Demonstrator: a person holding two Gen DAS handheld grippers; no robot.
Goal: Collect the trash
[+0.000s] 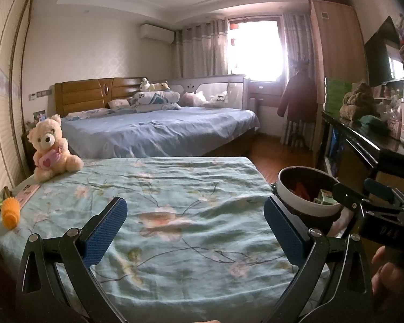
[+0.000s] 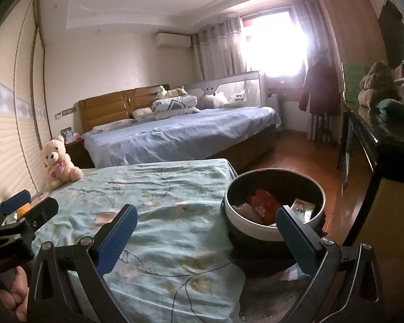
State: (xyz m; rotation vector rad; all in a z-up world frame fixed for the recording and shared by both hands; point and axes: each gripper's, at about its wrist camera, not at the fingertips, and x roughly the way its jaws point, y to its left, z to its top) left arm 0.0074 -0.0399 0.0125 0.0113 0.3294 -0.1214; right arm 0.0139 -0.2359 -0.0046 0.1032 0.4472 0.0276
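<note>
Both grippers hang over the near bed [image 1: 175,188], the one with the pale green flowered sheet, and both have their jaws spread wide with nothing between them. The left gripper [image 1: 195,228] points across the middle of the sheet; the right gripper [image 2: 206,239] sits toward the bed's right edge, its right finger reaching in front of the rim of the trash bin [image 2: 274,212]. That bin, round with a white rim and a dark liner, stands just beside the bed's right side on the wooden floor. Inside it lie a red packet [image 2: 264,207], a small printed wrapper [image 2: 304,207] and some pale crumpled stuff. A cream teddy bear [image 1: 51,148] holding a pink heart sits at the far left corner of the sheet, and an orange knobbly thing [image 1: 10,212] lies at the bed's left edge, near some other small items too blurred to tell. A hand [image 1: 390,277] grips the right handle.
</note>
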